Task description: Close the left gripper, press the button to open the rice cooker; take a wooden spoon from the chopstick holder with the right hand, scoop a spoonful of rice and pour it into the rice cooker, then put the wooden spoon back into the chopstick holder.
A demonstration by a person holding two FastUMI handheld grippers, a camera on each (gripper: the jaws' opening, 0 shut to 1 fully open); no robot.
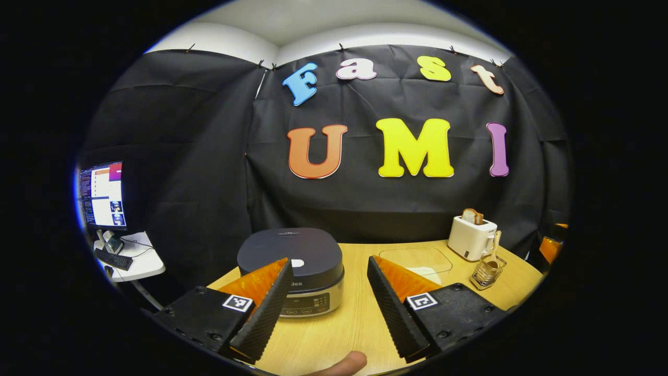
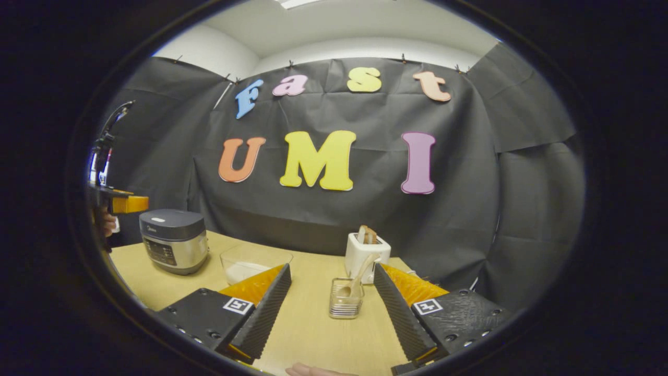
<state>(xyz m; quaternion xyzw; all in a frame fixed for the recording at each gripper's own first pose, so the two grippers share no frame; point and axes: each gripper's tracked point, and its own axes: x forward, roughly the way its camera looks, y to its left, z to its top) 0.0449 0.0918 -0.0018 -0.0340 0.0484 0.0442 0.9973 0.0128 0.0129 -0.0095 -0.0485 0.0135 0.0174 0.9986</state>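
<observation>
While both grippers' fingers gape, the rice cooker (lid down) shows unreadable branding.

The left gripper is being held wide open above the table, its fingers being pointed toward the closed rice cooker just ahead.

Seen in the right gripper view: rice cooker leftmost on table, rice container beside it, chopstick holder before toaster.
</observation>
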